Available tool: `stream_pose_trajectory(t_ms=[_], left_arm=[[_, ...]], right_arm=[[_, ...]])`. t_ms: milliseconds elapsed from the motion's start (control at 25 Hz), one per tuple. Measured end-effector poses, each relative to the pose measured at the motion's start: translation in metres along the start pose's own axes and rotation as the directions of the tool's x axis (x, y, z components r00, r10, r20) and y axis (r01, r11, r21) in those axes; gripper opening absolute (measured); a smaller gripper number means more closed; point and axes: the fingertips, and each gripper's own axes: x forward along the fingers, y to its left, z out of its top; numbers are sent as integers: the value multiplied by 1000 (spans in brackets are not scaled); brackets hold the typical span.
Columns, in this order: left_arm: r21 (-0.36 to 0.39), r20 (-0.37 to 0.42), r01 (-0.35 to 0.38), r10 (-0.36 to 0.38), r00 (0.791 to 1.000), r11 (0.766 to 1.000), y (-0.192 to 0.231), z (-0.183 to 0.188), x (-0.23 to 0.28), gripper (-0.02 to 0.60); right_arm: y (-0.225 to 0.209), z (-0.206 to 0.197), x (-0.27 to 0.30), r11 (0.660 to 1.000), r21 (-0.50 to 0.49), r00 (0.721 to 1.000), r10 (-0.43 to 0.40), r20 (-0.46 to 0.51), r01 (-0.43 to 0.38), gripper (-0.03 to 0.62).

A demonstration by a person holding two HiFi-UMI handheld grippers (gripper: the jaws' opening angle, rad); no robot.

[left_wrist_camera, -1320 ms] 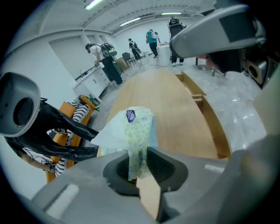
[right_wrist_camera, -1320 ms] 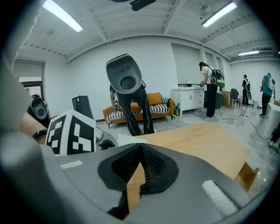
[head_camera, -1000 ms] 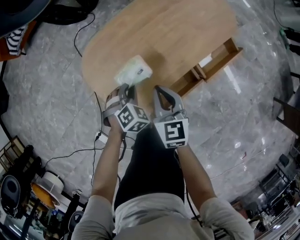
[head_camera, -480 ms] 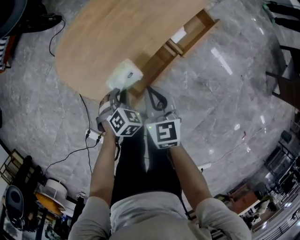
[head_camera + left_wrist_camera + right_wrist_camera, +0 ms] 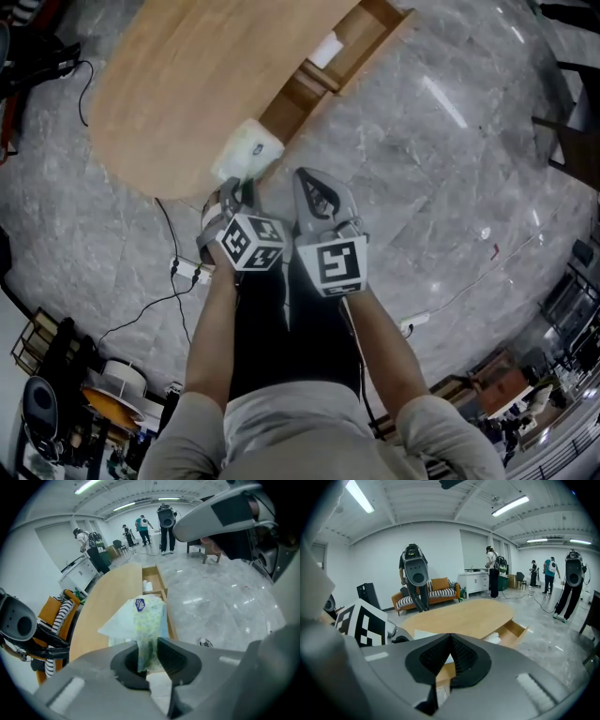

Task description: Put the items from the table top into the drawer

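A soft tissue pack [image 5: 247, 152] is being clamped between the jaws of the left gripper [image 5: 239, 187], at 12 o'clock from it, above the edge of the wooden table [image 5: 187, 75]. The open drawer [image 5: 361, 33] is being seen at 1 o'clock from the pack. The jaws of the right gripper [image 5: 314, 185] are being held together, with nothing between them.

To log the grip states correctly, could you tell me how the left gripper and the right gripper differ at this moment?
The left gripper is clamped on a soft tissue pack; the right gripper holds nothing. The left gripper's jaws stand slightly apart with the pack pinched between them, while the right gripper's jaws meet tip to tip. Both sit side by side, pointing toward the wooden table with its open drawer.
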Motion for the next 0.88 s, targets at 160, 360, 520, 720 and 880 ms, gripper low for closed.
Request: stream_pose_trajectory(t_ms=[160, 360, 520, 720, 880], left_arm=[[-8, -15, 11, -11, 1000, 1000, -15, 0, 7, 61], [-43, -32, 40, -41, 999, 998, -32, -2, 17, 61], [-86, -49, 56, -60, 997, 995, -40, -7, 30, 61], [-130, -61, 69, -78, 995, 989, -48, -5, 45, 61], [-163, -75, 75, -88, 993, 984, -49, -4, 64, 61]], right_arm=[[-7, -5, -5, 1000, 4, 1000, 1, 15, -1, 6], [-11, -21, -10, 1000, 6, 1000, 16, -22, -16, 6], [-12, -29, -4, 999, -16, 998, 46, -32, -46, 6], [-20, -34, 2, 997, -31, 997, 70, -42, -72, 6], [-27, -44, 8, 996, -19, 993, 85, -79, -86, 6]])
